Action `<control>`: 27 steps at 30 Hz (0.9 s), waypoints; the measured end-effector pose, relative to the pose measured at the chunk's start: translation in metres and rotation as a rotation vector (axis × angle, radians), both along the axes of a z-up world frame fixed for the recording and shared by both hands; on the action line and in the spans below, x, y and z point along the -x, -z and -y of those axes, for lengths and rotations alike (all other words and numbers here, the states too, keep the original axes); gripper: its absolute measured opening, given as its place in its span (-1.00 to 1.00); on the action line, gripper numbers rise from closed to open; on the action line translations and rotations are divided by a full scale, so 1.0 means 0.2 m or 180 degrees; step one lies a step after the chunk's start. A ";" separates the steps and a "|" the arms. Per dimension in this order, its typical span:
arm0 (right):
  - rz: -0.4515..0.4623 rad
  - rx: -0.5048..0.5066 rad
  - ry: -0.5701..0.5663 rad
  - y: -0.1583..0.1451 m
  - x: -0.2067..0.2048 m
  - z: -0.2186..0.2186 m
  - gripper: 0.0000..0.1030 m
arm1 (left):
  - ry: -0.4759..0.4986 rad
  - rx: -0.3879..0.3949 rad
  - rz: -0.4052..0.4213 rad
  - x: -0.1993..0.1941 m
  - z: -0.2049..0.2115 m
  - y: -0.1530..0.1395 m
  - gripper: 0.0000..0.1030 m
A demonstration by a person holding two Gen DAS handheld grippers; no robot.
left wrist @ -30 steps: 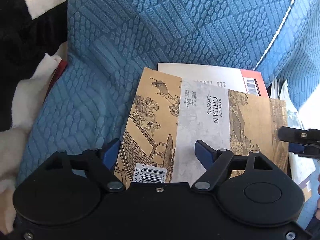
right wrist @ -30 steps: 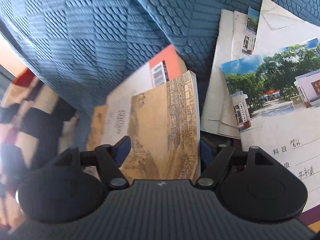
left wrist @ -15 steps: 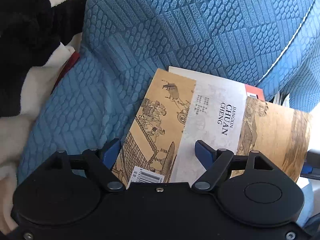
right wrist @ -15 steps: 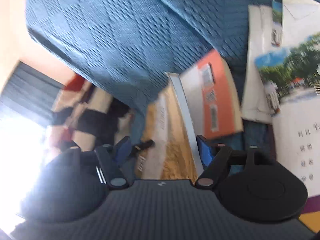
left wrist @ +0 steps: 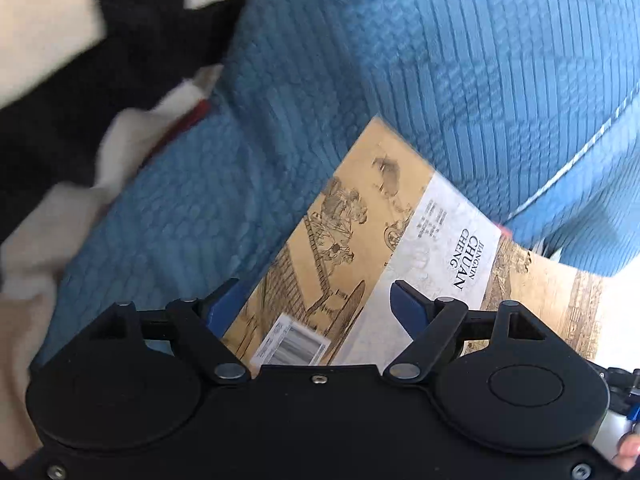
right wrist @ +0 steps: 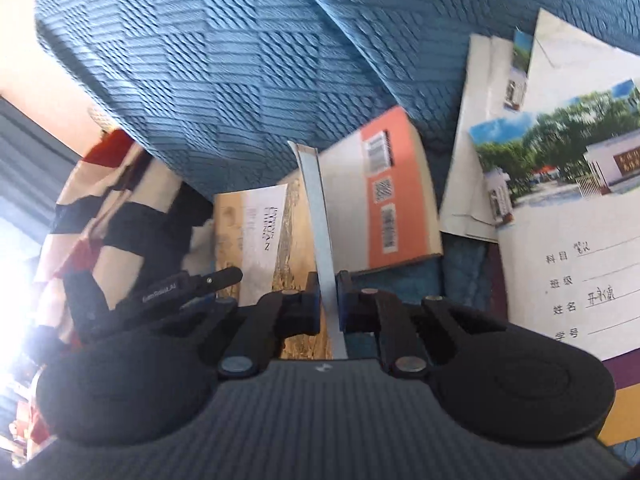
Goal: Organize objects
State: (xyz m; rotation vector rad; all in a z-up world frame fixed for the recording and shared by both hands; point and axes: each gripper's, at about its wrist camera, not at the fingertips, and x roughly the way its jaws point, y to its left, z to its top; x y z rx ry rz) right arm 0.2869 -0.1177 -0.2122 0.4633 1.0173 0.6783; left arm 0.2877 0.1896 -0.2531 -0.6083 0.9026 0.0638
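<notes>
A tan book with an old painting and a white title band (left wrist: 400, 248) leans on the blue sofa seat. My left gripper (left wrist: 312, 290) hovers open over its lower corner, near the barcode, with the pads clear of it. In the right wrist view the same book (right wrist: 288, 236) stands tilted on edge, and my right gripper (right wrist: 328, 280) is shut on its pale page edge. One left finger (right wrist: 216, 278) shows beside the cover there. Behind it lies a second book with an orange back cover (right wrist: 400, 200).
Blue quilted sofa cushions (left wrist: 400, 80) rise behind the books. A black, white and red blanket (left wrist: 80, 80) lies at the left. Several notebooks with school photo covers (right wrist: 568, 168) are spread on the seat at the right, and a person's fingertip (left wrist: 630, 448) shows at the lower right.
My right gripper has shut on the tan book's edge and tipped it up off the orange book. The left gripper has rolled and shifted while staying open over the cover.
</notes>
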 end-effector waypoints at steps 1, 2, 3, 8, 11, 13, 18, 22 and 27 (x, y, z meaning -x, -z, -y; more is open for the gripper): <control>0.0013 -0.0059 0.0000 -0.02 0.01 0.01 -0.79 | -0.0043 0.0100 -0.0003 0.03 -0.02 -0.01 0.55; 0.0019 -0.0123 -0.0008 -0.03 0.01 0.01 -0.80 | -0.0065 0.0214 0.0032 0.07 -0.03 -0.02 0.55; 0.0038 -0.0144 -0.0016 -0.05 0.02 0.01 -0.81 | -0.0089 0.0300 0.0072 0.10 -0.03 -0.03 0.57; 0.0067 -0.0173 -0.0037 -0.08 0.06 0.01 -0.81 | -0.0312 0.1075 0.0097 0.31 -0.03 -0.05 0.61; 0.0077 -0.0208 -0.0055 -0.10 0.08 0.01 -0.81 | -0.0303 0.1568 0.0098 0.42 0.03 -0.03 0.64; 0.0088 -0.0255 -0.0069 -0.12 0.10 0.01 -0.81 | -0.0287 0.1749 0.0061 0.46 0.08 -0.02 0.63; 0.0092 -0.0335 -0.0082 -0.14 0.14 0.01 -0.81 | -0.0367 0.2168 -0.0002 0.55 0.17 0.02 0.64; 0.0050 -0.0334 -0.0097 -0.14 0.16 0.02 -0.81 | -0.0624 0.2549 -0.0146 0.60 0.21 0.11 0.61; -0.0133 -0.0467 -0.0019 -0.11 0.17 0.06 -0.81 | -0.0962 0.2917 -0.0130 0.62 0.24 0.19 0.50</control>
